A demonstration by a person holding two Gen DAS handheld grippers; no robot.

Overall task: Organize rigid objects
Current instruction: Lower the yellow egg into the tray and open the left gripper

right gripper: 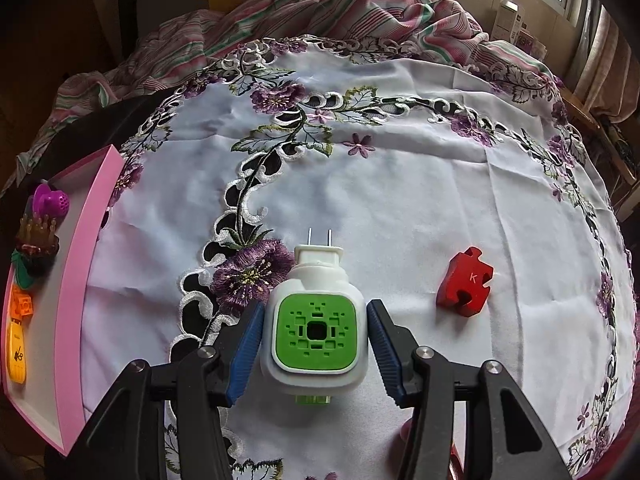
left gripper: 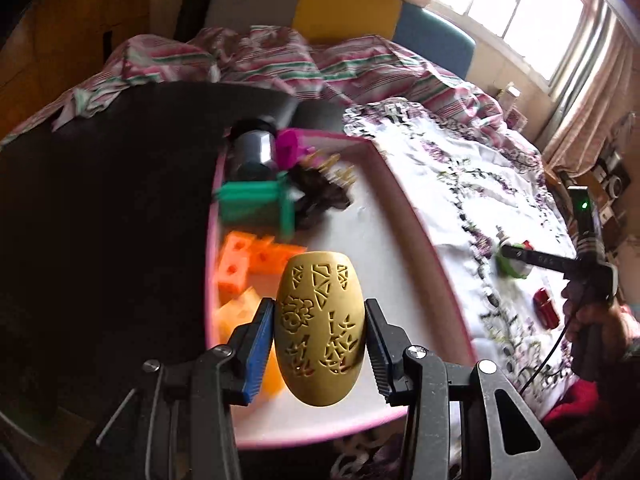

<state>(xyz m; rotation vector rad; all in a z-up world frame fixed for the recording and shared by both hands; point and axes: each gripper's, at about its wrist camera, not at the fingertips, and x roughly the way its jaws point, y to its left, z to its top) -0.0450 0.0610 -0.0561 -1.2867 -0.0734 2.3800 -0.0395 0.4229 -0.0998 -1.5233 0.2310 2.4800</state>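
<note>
My left gripper [left gripper: 320, 336] tilts down over the pink tray [left gripper: 404, 184], clenched on the gold egg [left gripper: 320, 328]. Right gripper [right gripper: 316, 336] angles steeply at the tablecloth [right gripper: 400, 184], clamping the green-faced plug [right gripper: 316, 332].

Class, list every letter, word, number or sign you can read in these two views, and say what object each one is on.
"K" in white, on the red puzzle-piece block lying on the embroidered cloth.
Cut-out signs on the gold egg-shaped shell: ornamental, not readable as words.
Dark marks on the yellow piece in the pink tray: too small to read.
Boxes by the window: print too blurred.
</note>
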